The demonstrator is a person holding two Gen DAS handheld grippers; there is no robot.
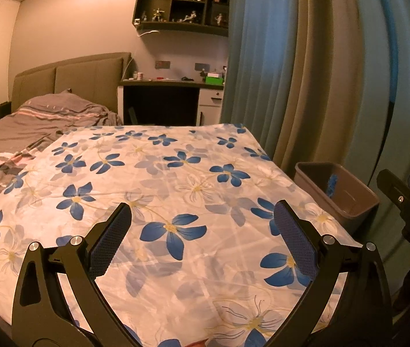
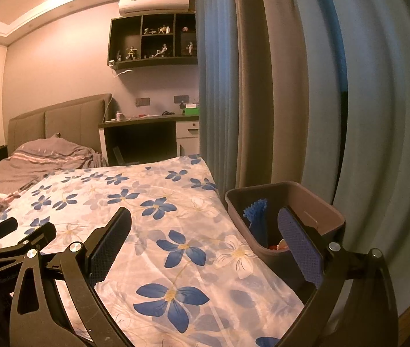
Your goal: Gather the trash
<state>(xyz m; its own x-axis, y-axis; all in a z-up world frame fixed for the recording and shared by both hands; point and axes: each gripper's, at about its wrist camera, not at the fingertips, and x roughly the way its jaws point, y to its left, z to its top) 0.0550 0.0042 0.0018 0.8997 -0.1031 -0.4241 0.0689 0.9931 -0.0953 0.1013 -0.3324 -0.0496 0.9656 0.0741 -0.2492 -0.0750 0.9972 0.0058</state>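
A brown plastic bin (image 1: pixel 358 202) (image 2: pixel 329 217) stands beside the right edge of a table draped in a white cloth with blue flowers (image 1: pixel 176 190) (image 2: pixel 161 231). A blue crinkled piece of trash (image 1: pixel 332 185) (image 2: pixel 255 208) leans inside the bin, and small reddish scraps (image 2: pixel 278 245) lie at its bottom. My left gripper (image 1: pixel 202 217) hovers open over the cloth with nothing between its fingers. My right gripper (image 2: pixel 205 225) is open too, straddling the table edge, its right finger (image 2: pixel 300 245) over the bin. No loose trash shows on the cloth.
Blue and grey curtains (image 1: pixel 306 72) (image 2: pixel 291 86) hang close behind the bin. A bed with grey bedding (image 1: pixel 40 118) lies left of the table. A dark desk (image 1: pixel 170 86) and a wall shelf with figurines (image 1: pixel 181 3) stand at the far wall.
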